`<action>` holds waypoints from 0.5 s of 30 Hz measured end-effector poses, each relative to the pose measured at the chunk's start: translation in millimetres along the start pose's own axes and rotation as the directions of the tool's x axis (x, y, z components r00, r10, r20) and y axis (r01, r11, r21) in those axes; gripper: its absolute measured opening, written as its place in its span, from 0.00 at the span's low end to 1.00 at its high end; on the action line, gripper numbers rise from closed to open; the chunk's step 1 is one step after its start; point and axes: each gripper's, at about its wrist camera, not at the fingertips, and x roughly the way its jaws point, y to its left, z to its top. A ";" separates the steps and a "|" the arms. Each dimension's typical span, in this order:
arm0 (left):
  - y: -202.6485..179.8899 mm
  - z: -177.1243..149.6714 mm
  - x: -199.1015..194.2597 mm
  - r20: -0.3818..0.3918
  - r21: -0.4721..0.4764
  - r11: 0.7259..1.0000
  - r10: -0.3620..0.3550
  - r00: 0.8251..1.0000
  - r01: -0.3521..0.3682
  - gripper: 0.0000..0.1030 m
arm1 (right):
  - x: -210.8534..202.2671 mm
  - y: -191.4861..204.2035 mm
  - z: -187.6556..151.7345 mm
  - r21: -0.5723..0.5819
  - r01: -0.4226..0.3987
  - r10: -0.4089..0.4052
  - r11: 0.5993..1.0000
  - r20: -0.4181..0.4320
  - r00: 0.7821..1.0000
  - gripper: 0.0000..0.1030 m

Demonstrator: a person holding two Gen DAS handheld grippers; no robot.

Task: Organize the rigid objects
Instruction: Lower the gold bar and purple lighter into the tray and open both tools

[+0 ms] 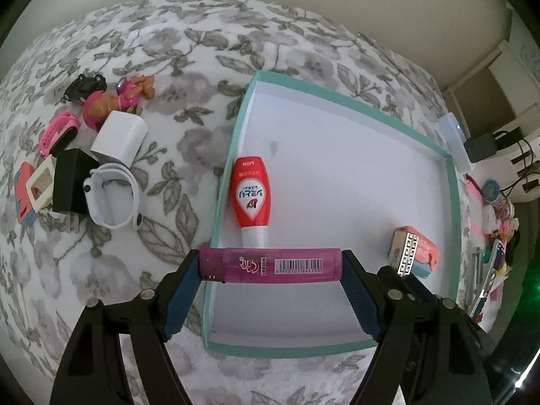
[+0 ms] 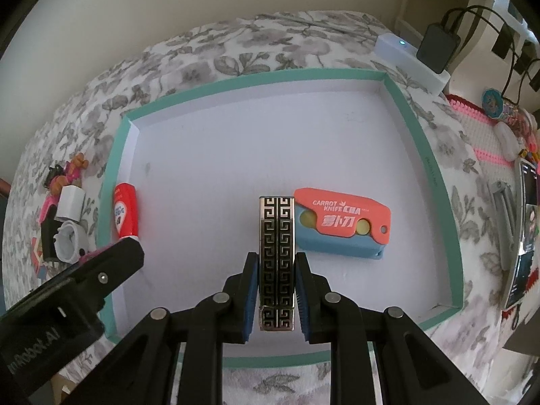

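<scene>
My left gripper (image 1: 270,266) is shut on a purple lighter (image 1: 270,265), held crosswise by its two ends over the near left part of a teal-rimmed white box (image 1: 452,202). A red-and-white bottle (image 1: 250,199) lies inside the box just beyond the lighter. My right gripper (image 2: 277,263) is shut on a silver lighter with a black key pattern (image 2: 276,236), upright over the box floor (image 2: 236,155). Beside it lies an orange-and-blue carrot knife (image 2: 341,224). The silver lighter (image 1: 406,253) and the knife (image 1: 423,251) also show in the left wrist view.
Left of the box on the floral bedspread (image 1: 189,50) lie a white charger (image 1: 119,136), a white watch (image 1: 113,199), a black block (image 1: 71,182), a pink watch (image 1: 57,133) and toy figures (image 1: 114,99). A phone (image 2: 523,233) and cables (image 2: 499,33) sit to the right.
</scene>
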 end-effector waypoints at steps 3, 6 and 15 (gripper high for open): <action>1.1 0.2 3.6 -0.005 0.001 1.000 0.010 1.000 -0.010 0.79 | 0.9 0.7 -0.5 -0.004 0.003 -0.003 1.000 -0.002 1.000 0.22; 1.1 0.6 4.3 -0.004 0.002 1.000 0.013 1.000 -0.013 0.79 | 3.4 1.0 -0.4 -0.007 0.003 -0.004 1.000 -0.010 1.000 0.22; 1.4 0.9 4.3 0.003 -0.006 1.000 0.021 1.000 -0.021 0.80 | 7.2 2.5 -1.5 -0.013 0.013 -0.013 1.000 -0.016 1.000 0.22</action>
